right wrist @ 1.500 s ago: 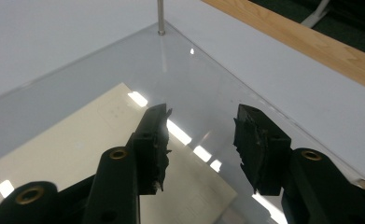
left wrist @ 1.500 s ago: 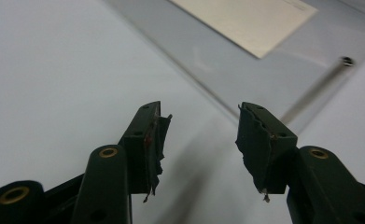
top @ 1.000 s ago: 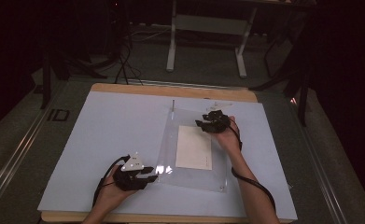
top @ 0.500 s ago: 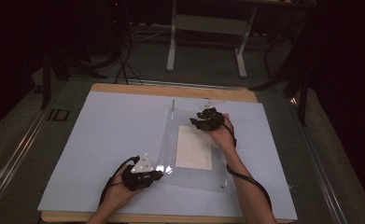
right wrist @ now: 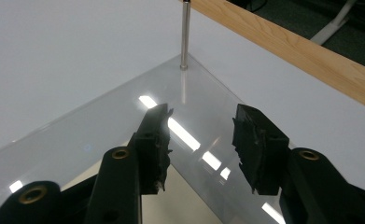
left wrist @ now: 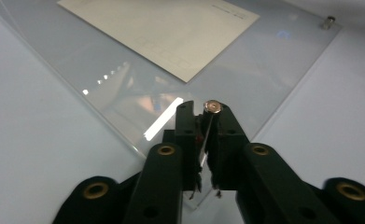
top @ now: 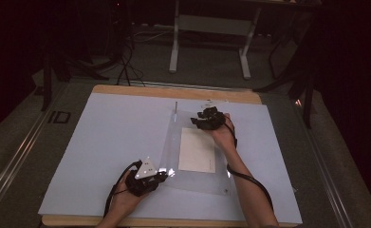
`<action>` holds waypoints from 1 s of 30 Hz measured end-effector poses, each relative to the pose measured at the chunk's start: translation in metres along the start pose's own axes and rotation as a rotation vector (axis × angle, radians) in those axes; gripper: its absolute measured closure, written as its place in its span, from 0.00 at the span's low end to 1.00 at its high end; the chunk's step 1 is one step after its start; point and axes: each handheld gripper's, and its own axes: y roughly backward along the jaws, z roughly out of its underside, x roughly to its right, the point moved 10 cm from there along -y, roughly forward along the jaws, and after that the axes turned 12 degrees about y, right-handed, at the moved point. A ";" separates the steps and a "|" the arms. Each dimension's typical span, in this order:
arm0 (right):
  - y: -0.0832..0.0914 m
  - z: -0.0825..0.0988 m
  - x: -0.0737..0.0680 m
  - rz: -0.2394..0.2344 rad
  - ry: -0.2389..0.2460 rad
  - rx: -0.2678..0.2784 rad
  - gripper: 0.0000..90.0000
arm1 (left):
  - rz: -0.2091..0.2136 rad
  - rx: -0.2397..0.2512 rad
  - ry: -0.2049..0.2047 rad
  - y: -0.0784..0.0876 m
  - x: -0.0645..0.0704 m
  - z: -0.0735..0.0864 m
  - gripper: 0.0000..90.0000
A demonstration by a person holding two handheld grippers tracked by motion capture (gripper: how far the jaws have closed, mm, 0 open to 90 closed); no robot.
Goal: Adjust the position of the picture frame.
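Left gripper (left wrist: 203, 122): jaws have just closed and now pinch the near corner of the clear acrylic sheet (left wrist: 245, 70), with a small metal stud (left wrist: 213, 107) sitting at the jaw tips. Seen from above, the left gripper (top: 160, 176) sits at the sheet's (top: 173, 147) near-left corner.

The sheet lies flat on the white table (top: 112, 137) and stretches away ahead of the left gripper. A cream paper card (left wrist: 161, 28) lies under or in the sheet, well ahead of the jaws. A second stud (left wrist: 328, 22) stands at a far corner.

Right gripper (right wrist: 201, 140): jaws apart, nothing between them, pads touching nothing, poised just above the sheet's (right wrist: 101, 121) far end. A slim upright metal post (right wrist: 185, 32) stands on the sheet corner straight ahead of it, well clear of the fingertips. The table's wooden edge (right wrist: 311, 51) runs beyond, to the right.

From above, the right gripper (top: 203, 118) is near the post (top: 176, 110).
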 end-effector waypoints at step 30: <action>-0.065 -0.045 0.000 -0.048 0.014 0.054 0.75 | 0.032 0.030 -0.046 0.000 -0.001 0.001 0.94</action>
